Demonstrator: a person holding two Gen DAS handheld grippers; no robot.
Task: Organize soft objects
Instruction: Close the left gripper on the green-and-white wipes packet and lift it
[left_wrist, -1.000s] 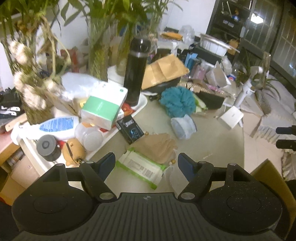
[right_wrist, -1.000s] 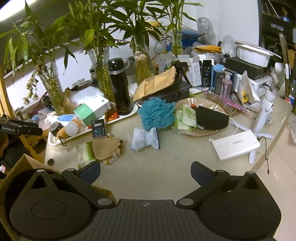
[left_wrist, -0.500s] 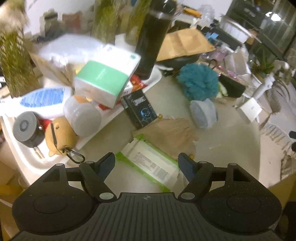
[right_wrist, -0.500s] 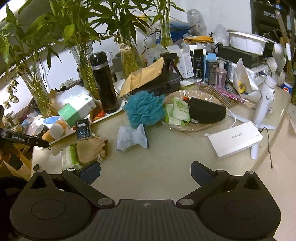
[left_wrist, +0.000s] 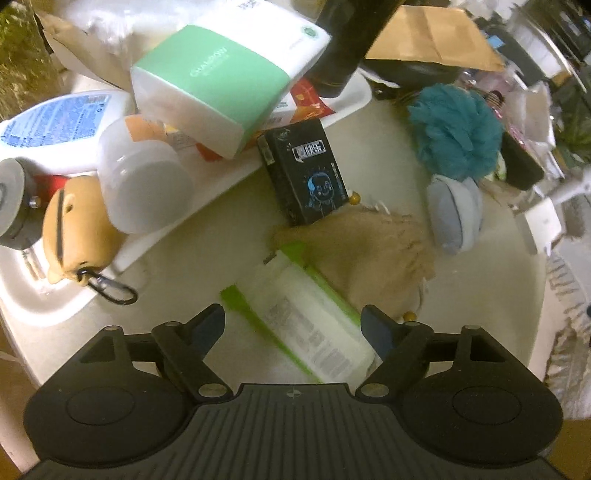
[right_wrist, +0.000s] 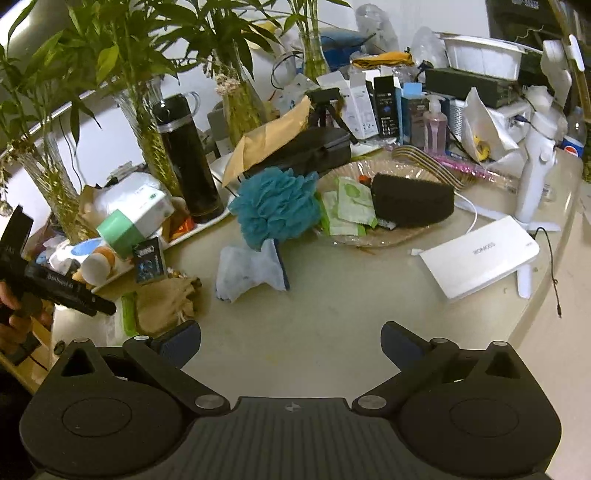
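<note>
My left gripper (left_wrist: 293, 326) is open, its fingers on either side of a green-and-white wet-wipes pack (left_wrist: 306, 317) lying on the counter. A tan cloth pouch (left_wrist: 373, 251) lies just beyond the pack, partly under it. A teal bath pouf (left_wrist: 456, 127) and a pale blue cloth (left_wrist: 452, 216) lie further right. My right gripper (right_wrist: 290, 341) is open and empty above bare counter; the blue cloth (right_wrist: 251, 267), the pouf (right_wrist: 277, 205) and the pouch (right_wrist: 166, 301) lie ahead of it. The left gripper's body (right_wrist: 55, 286) shows at the left edge.
A white tray (left_wrist: 44, 295) at left holds a tissue box (left_wrist: 221, 81), bottles, a jar and a tan plush keychain (left_wrist: 77, 229). A black card box (left_wrist: 304, 177) leans on the tray. A white power bank (right_wrist: 480, 256), a glass dish (right_wrist: 373, 236), a black flask (right_wrist: 190, 166) and vases crowd the back.
My left gripper has moved forward and down until the wipes pack lies between its open fingers. The right gripper has drifted slightly; the scene has shifted a little left in its view.
</note>
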